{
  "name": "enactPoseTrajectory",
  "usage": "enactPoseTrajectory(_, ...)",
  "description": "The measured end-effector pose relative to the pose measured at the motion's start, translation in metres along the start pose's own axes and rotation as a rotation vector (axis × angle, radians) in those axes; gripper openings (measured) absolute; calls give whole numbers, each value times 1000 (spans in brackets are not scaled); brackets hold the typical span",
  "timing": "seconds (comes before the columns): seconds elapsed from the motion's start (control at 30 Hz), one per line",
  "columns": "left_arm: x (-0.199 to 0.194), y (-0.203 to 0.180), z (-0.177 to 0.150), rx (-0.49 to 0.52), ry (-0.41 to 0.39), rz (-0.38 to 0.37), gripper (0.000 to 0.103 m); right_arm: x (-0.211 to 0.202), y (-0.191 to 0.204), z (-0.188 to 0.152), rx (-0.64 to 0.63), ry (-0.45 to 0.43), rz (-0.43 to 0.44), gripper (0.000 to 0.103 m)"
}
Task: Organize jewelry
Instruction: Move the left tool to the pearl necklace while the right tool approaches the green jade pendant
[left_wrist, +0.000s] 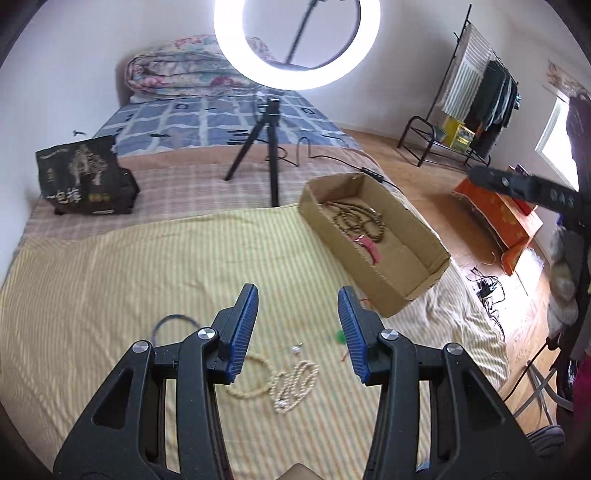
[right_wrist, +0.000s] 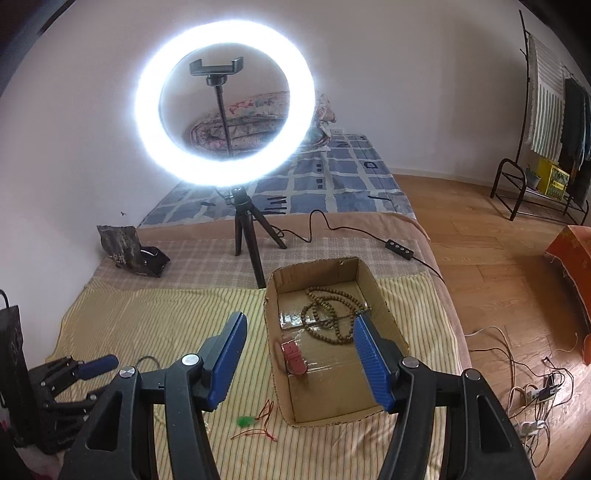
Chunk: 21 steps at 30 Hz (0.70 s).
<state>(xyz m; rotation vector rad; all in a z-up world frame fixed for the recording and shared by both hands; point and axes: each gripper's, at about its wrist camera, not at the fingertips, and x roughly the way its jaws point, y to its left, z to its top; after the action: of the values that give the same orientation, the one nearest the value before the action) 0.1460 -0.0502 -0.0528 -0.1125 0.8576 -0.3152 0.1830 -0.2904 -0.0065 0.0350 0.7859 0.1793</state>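
Hovering agape, right gripper (right_wrist: 299, 332) overhangs cardboard box (right_wrist: 384, 291).

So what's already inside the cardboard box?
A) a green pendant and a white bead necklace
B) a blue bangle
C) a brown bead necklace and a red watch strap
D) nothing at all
C: in the right wrist view the cardboard box holds a brown bead necklace and a red strap; the white beads lie out on the striped cloth.

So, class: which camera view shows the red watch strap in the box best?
The right wrist view: the red watch strap lies unobstructed on the cardboard box floor. The left wrist view shows it smaller, partly behind the box wall.
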Motion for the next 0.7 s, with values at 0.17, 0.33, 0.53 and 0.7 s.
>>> enactPoseTrajectory(0.17,-14,31,-10,-27,-1,28,45,-5,19,-25,-14,21,39,62)
enactPoseTrajectory(0.33,-23,60,-21,-67,1,53,45,-2,38,-49,-59,45,42,62)
enactPoseTrajectory(0.53,-24,83,-39,-106,23,74,45,14,48,-80,-75,95,60,62)
enactPoseTrajectory(0.7,-17,84,-52,-96,50,69,45,33,47,-100,-71,144,63,62)
